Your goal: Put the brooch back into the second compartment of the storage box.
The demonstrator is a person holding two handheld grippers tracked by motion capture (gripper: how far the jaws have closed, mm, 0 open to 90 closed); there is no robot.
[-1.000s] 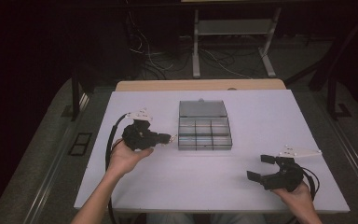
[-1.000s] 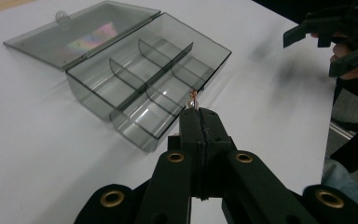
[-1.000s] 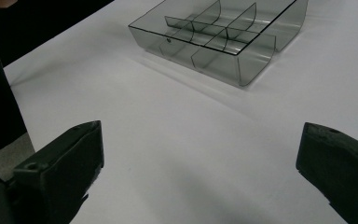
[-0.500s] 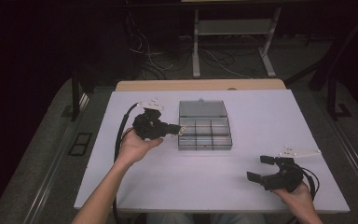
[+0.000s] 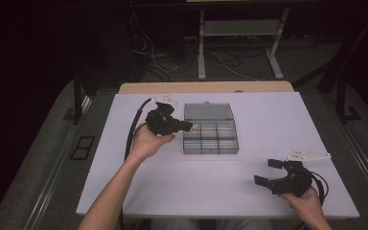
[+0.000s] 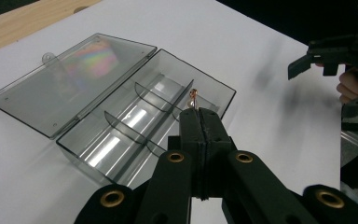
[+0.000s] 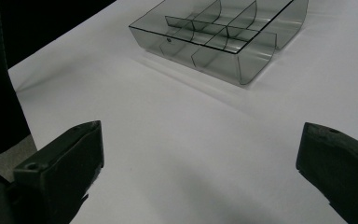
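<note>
High view, table [image 5: 124, 143]: white board on a darker bench, with a wooden strip along its far edge.
Compartment box [image 5: 211, 140]: clear grey plastic, lying open near the middle of the table, a little toward the far edge; its tray is split by thin dividers into small cells.
Lid [image 5: 208, 111]: folded back flat on the table on the far side of the tray, a small tab at its far edge.
Left gripper [image 5: 191, 126]: held above the table at the left side of the box, jaws pointing right, tips over the tray's far left corner; a black cable trails from it toward the left edge.
Left gripper view, jaws: pressed together, pinching a small copper-coloured piece [image 6: 193, 97] that sticks up from the tips; too small to tell what it is.
Small piece, place: held in the air over the tray's cells, not touching the box as far as can be seen.
Right gripper [image 5: 271, 174]: low over the table near the near right corner, well apart from the box, a hand [image 5: 309, 199] gripping it from behind.
Right gripper view, jaws: spread wide, nothing between them but bare table, the box [image 7: 219, 32] farther off.
White plate [image 5: 309, 155]: lying flat just beyond the right gripper, near the right edge.
</note>
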